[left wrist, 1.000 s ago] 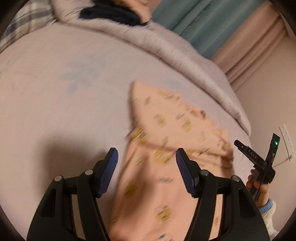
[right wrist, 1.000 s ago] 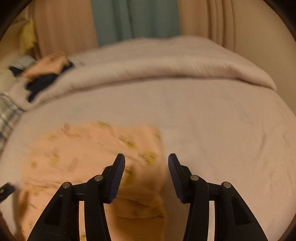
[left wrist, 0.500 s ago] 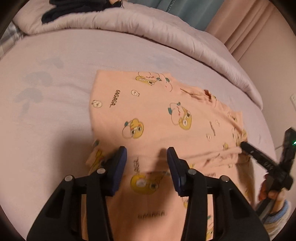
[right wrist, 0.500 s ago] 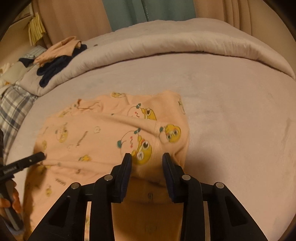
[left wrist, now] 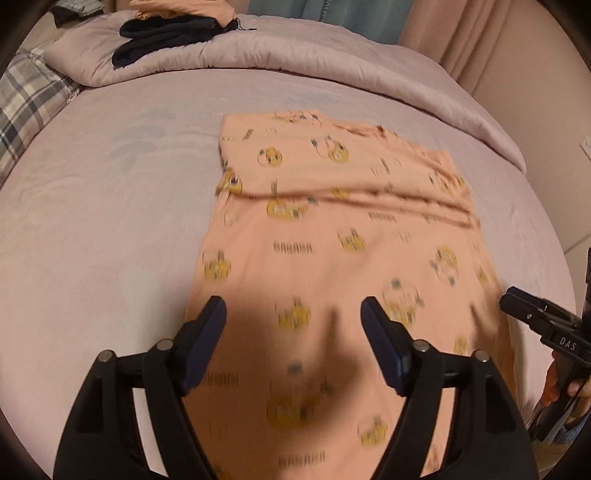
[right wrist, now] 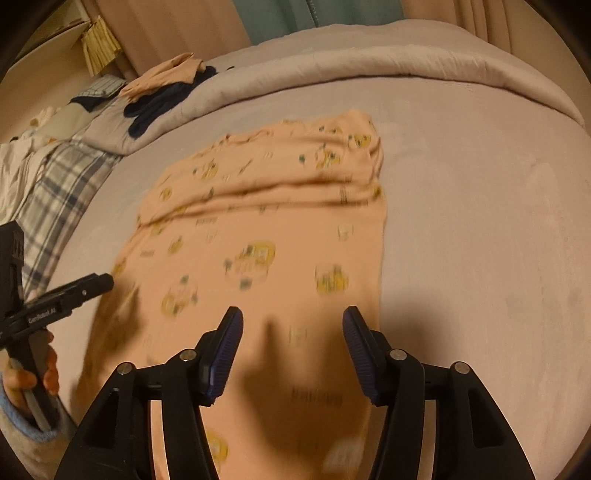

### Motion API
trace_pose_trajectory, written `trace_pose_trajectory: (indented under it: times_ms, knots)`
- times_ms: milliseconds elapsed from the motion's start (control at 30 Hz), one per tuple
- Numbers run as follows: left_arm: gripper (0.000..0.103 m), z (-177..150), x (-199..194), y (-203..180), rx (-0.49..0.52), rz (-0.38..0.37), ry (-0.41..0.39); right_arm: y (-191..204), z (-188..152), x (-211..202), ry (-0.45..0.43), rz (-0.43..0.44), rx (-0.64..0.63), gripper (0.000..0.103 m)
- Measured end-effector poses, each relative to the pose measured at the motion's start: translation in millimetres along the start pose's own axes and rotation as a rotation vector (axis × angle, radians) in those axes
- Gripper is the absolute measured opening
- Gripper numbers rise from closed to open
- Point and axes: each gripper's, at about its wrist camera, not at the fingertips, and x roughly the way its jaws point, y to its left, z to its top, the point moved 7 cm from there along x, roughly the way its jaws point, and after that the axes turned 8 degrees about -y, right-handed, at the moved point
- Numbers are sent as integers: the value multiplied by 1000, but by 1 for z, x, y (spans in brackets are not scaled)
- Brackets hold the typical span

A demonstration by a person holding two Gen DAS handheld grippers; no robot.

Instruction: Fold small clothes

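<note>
A peach garment point(left wrist: 343, 236) printed with yellow cartoon figures lies flat on the pale lilac bed sheet point(left wrist: 103, 221), its far part folded back toward me in a band point(right wrist: 280, 173). My left gripper point(left wrist: 293, 317) hovers over the near left part of the cloth, jaws opening, nothing between the pads. My right gripper point(right wrist: 291, 328) hangs over the near right part, jaws also opening and empty. Each gripper shows at the edge of the other's view, held by a hand point(right wrist: 48, 369).
A rolled lilac duvet point(left wrist: 303, 55) runs along the far side of the bed. Dark and peach clothes point(left wrist: 166, 33) are piled on it at the far left. A plaid pillow point(left wrist: 26, 107) lies at the left. Curtains point(right wrist: 295, 14) hang behind.
Both grippers have let go of the folded edge, drawn back toward the near end of the garment and opened wider. The folded band now lies flat on the cloth.
</note>
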Motion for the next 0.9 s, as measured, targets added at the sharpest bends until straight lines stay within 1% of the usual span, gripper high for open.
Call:
trace_pose_trajectory:
  times_ms: [133, 300, 433, 533, 600, 700, 800, 900]
  knots:
    - [79, -25, -16, -2, 23, -6, 15, 3, -24, -17, 17, 13, 17, 61]
    - [79, -53, -31, 6, -8, -10, 35, -1, -54, -30, 46, -7, 39, 61]
    - [79, -69, -38, 21, -30, 31, 46, -8, -67, -38, 50, -24, 83, 61]
    - [79, -76, -42, 40, -94, 50, 38, -15, -75, -41, 58, -18, 133, 62]
    - [79, -82, -42, 51, -153, 37, 45, -15, -81, -45, 58, -19, 139, 62]
    - [79, -91, -40, 63, -217, 16, 66, -14, -88, -46, 77, -3, 142, 62]
    - [79, -96, -44, 66, -241, -29, 69, -10, -95, -48, 97, 38, 145, 62]
    - [79, -101, -51, 72, -268, -47, 63, -5, -100, -50, 121, 52, 110, 62]
